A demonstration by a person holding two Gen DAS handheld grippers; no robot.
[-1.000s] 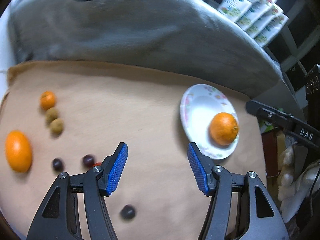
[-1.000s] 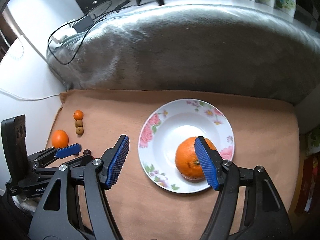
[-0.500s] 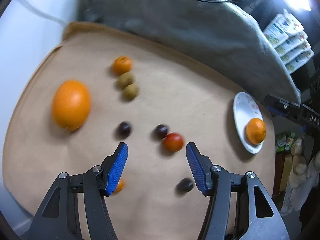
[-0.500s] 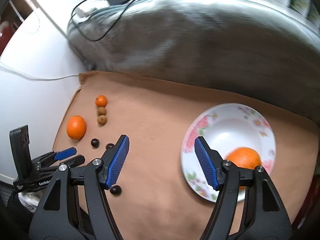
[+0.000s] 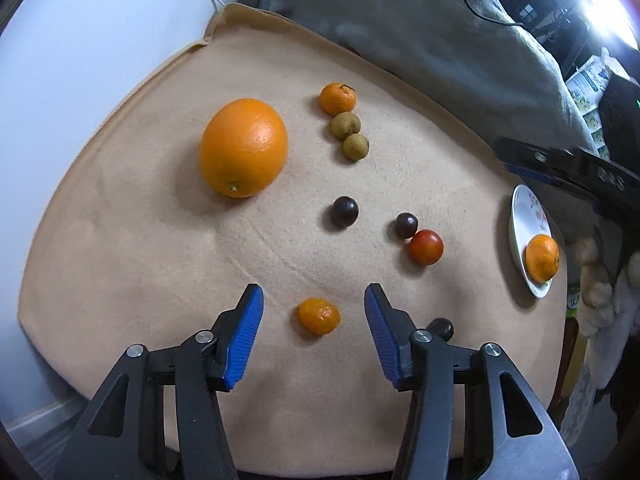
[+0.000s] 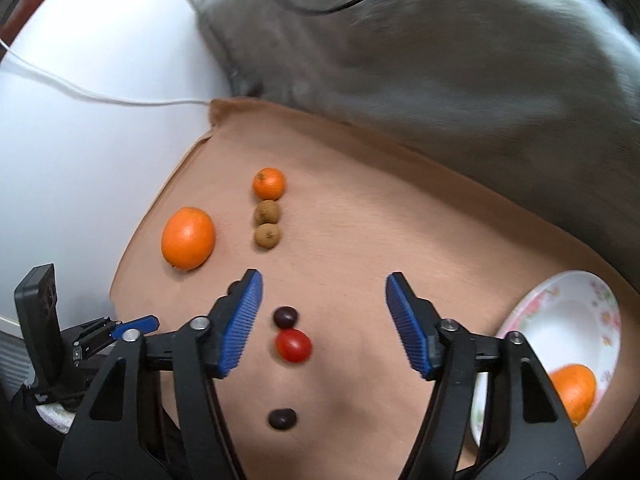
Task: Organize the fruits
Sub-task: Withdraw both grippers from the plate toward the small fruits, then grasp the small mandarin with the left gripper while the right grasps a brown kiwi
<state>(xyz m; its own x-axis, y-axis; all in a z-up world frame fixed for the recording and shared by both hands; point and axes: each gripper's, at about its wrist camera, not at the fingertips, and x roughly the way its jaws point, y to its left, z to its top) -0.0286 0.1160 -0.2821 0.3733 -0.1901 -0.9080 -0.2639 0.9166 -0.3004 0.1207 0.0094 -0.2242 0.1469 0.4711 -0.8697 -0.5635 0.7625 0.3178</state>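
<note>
On the tan cloth (image 5: 120,240) my left gripper (image 5: 312,322) is open, its jaws closing around a small orange fruit (image 5: 319,316) without touching it. Beyond lie a big orange (image 5: 243,147), a small mandarin (image 5: 338,98), two brown longans (image 5: 345,125), dark grapes (image 5: 344,211) and a cherry tomato (image 5: 426,247). My right gripper (image 6: 324,314) is open and closing above a cherry tomato (image 6: 293,345) and a dark grape (image 6: 285,317), which sit nearer its left finger. The flowered plate (image 6: 560,312) at the right holds an orange (image 6: 572,390).
A grey blanket (image 5: 420,32) with a black cable (image 6: 320,4) bounds the cloth at the back. A white surface (image 6: 80,160) with a white cord runs along the left. Another dark grape (image 6: 282,418) lies near the front edge. Cartons (image 5: 588,80) stand at the far right.
Both grippers swung left, away from the plate and over the loose fruit. Both pairs of jaws have narrowed. The small orange fruit now sits between the left jaws.
</note>
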